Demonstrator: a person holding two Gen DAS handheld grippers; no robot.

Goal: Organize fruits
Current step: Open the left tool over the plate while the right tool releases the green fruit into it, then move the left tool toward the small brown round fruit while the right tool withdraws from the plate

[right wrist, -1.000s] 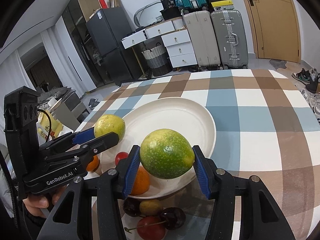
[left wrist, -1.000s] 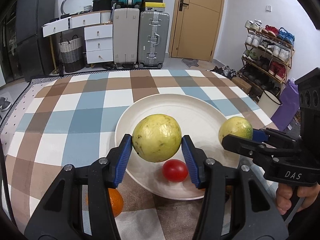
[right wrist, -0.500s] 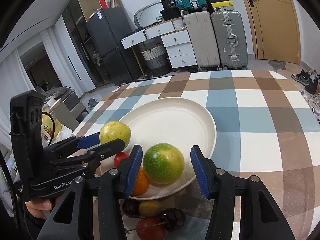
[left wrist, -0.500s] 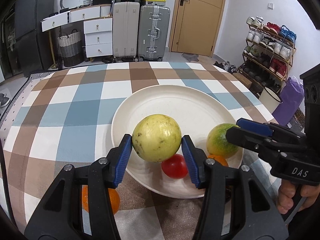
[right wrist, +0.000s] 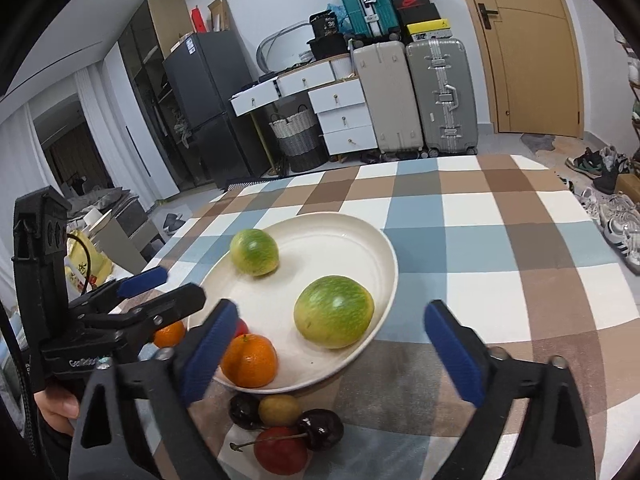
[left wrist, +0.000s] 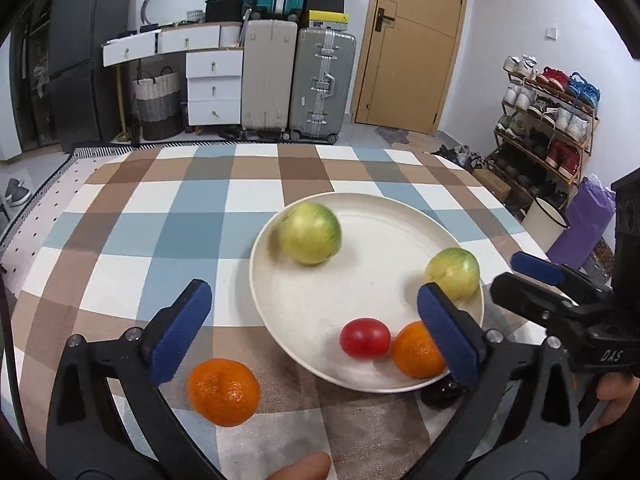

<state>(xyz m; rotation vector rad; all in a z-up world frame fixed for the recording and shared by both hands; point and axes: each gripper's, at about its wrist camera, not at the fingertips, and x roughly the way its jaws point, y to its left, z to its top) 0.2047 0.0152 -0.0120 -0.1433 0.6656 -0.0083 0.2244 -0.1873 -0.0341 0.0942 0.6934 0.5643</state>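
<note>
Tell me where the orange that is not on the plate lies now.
In the left wrist view the orange lies on the checked cloth, just left of the plate, between the open left tongs.

- The green fruit (left wrist: 310, 233) beyond the left tongs (left wrist: 316, 326) is smeared with motion blur.
- A dark fruit (left wrist: 440, 394) is mostly hidden behind their right finger.
- The red fruit (right wrist: 241, 327) is largely hidden behind the right tongs' (right wrist: 332, 354) left finger.

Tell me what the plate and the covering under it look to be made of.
The plate: likely glazed ceramic or melamine, cream, smooth, with soft highlights on its rim. The table covering: seemingly woven fabric, matte, printed in blue, brown and white checks, with no glare.
</note>
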